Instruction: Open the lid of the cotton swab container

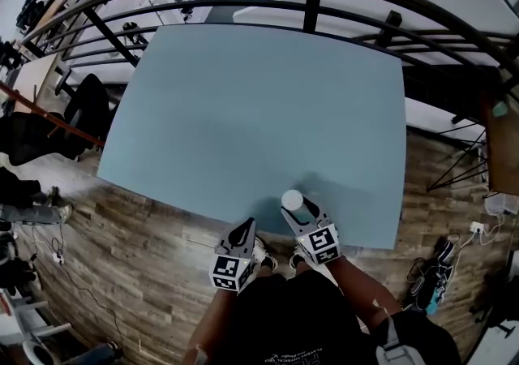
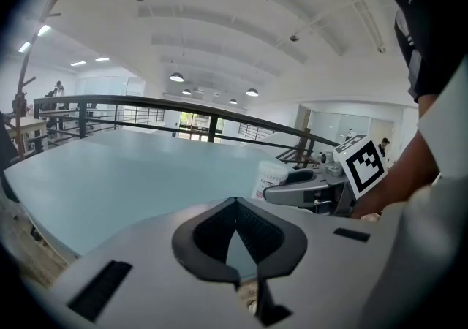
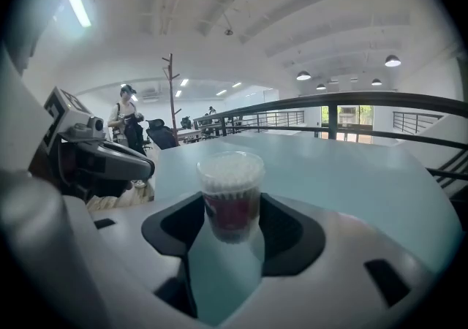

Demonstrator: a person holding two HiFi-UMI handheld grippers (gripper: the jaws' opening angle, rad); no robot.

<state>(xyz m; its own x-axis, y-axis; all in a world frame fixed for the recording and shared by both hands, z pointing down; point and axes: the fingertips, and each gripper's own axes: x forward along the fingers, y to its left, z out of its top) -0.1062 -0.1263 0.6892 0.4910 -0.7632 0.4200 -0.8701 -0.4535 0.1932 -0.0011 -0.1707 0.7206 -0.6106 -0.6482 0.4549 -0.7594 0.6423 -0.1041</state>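
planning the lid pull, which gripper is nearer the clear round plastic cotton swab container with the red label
Right. The right gripper has the clear round plastic cotton swab container clamped between its jaws; the left gripper sits to its left, jaws shut, apart from it.

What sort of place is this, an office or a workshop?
Probably an open-plan office or lab, seemingly on an upper level: a pale blue table stands beside a dark metal railing, office chairs sit beyond it, and pendant lamps hang from a high white ceiling.
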